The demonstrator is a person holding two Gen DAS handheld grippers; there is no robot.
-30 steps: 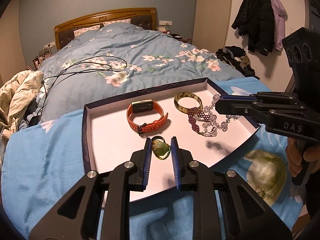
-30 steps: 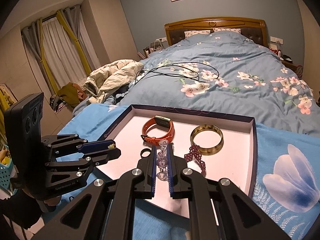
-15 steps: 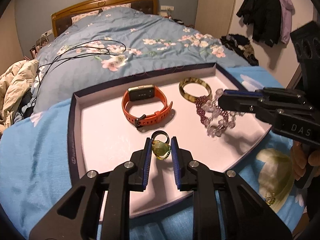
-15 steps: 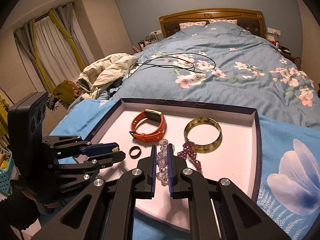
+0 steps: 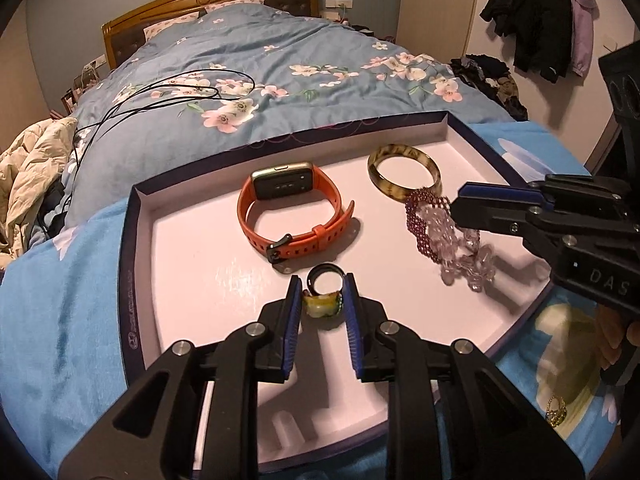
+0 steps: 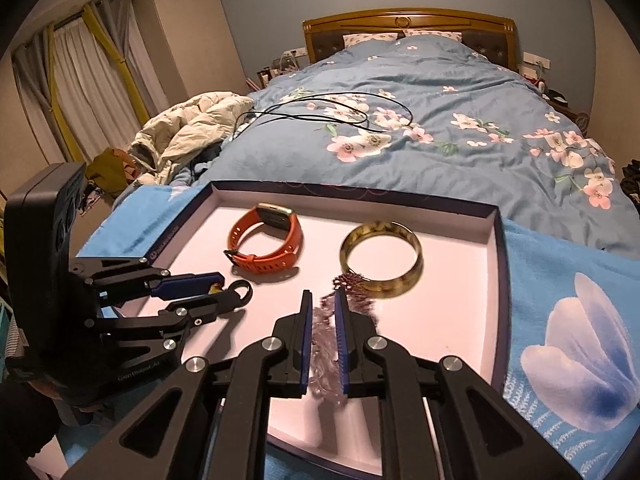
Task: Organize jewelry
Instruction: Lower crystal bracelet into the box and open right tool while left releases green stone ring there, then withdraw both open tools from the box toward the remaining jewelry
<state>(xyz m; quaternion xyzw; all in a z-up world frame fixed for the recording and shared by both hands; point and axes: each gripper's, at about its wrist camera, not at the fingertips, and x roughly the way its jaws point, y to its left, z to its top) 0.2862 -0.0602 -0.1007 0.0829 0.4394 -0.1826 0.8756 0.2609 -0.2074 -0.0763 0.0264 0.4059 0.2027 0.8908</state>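
We hold a green-and-yellow ring [image 5: 321, 307] clamped in our left gripper [image 5: 321, 300], low over the tray [image 5: 132, 272], just before a black ring [image 5: 325, 278]. Our right gripper [image 6: 323, 322] grasps the clear bead bracelet [image 6: 326, 354], its strand running lengthwise along the fingers, beside the purple bead bracelet [image 6: 352, 286].

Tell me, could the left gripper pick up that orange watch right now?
Probably not yet. The left gripper is shut on a green ring, so its jaws are occupied. The orange watch lies just beyond in the tray, with only a black ring between.
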